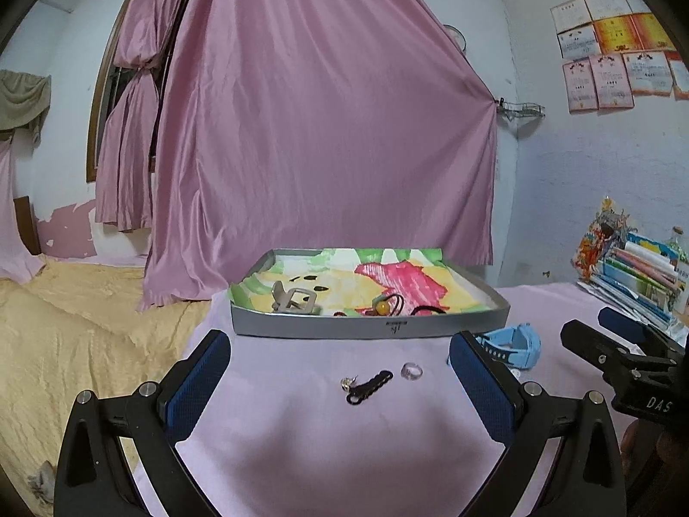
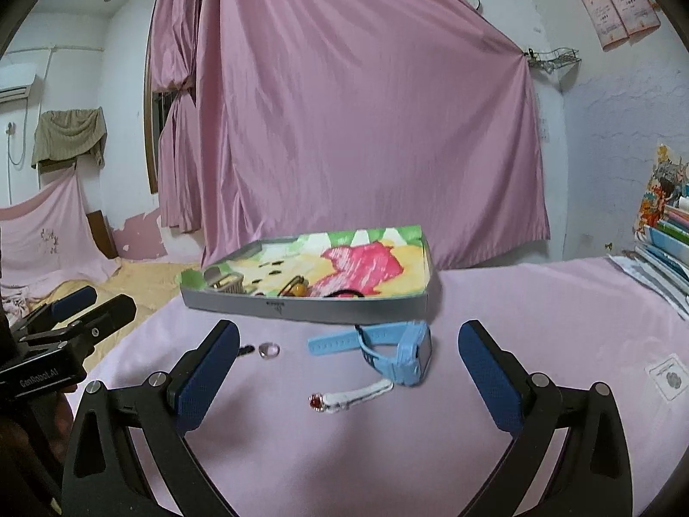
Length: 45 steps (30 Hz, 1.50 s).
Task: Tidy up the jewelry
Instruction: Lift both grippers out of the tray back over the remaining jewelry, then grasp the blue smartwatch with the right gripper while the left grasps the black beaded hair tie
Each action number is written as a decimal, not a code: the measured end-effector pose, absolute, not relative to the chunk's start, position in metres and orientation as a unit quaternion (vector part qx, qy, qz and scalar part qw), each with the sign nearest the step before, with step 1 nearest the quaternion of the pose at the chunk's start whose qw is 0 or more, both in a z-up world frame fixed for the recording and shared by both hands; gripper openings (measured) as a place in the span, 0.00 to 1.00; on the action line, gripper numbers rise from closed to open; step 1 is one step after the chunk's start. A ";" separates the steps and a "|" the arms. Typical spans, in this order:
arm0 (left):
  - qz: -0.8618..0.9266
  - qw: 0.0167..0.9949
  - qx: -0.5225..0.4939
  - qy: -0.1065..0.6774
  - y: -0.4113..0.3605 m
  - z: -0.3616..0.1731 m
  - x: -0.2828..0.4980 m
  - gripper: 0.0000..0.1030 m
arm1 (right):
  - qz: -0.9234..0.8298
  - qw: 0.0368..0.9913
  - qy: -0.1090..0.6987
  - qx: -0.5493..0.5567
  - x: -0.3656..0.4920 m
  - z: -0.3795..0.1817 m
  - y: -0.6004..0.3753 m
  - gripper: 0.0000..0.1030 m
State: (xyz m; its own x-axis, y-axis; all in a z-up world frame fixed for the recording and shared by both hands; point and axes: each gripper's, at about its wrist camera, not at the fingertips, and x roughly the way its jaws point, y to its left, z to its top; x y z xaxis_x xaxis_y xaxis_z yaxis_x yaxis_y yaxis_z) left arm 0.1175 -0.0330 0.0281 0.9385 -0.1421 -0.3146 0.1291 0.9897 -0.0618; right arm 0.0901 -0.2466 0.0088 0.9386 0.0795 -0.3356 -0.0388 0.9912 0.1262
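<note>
A grey tray point(image 1: 370, 328) lined with colourful paper holds a beige hair claw point(image 1: 293, 299), an amber bead tie point(image 1: 382, 306) and black hair ties. In front of it on the pink cloth lie a black hair clip point(image 1: 368, 385), a small earring point(image 1: 346, 382) and a clear ring point(image 1: 411, 371). My left gripper point(image 1: 340, 370) is open and empty, its jaws either side of them. A light blue watch point(image 2: 389, 344) and a white clip with a red stone point(image 2: 351, 397) lie between the open jaws of my right gripper point(image 2: 349, 357). The tray point(image 2: 301, 308) shows behind.
A pink curtain point(image 1: 327, 129) hangs behind the table. Stacked books and papers point(image 1: 641, 275) sit at the right edge. A small white packet point(image 2: 669, 377) lies on the cloth at right. A bed with a yellow cover point(image 1: 77, 323) is to the left.
</note>
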 end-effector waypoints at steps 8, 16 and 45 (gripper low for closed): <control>-0.071 0.977 -0.029 0.197 -0.031 0.015 0.121 0.99 | 0.032 0.976 0.206 0.062 0.100 -0.001 -0.245 0.97; -0.082 0.958 -0.052 0.270 -0.025 0.003 0.142 0.99 | 0.071 0.963 0.245 0.089 0.114 -0.007 -0.247 0.97; -0.131 0.914 -0.049 0.381 -0.045 -0.022 0.203 0.50 | 0.014 0.931 0.333 0.145 0.184 -0.026 -0.274 0.55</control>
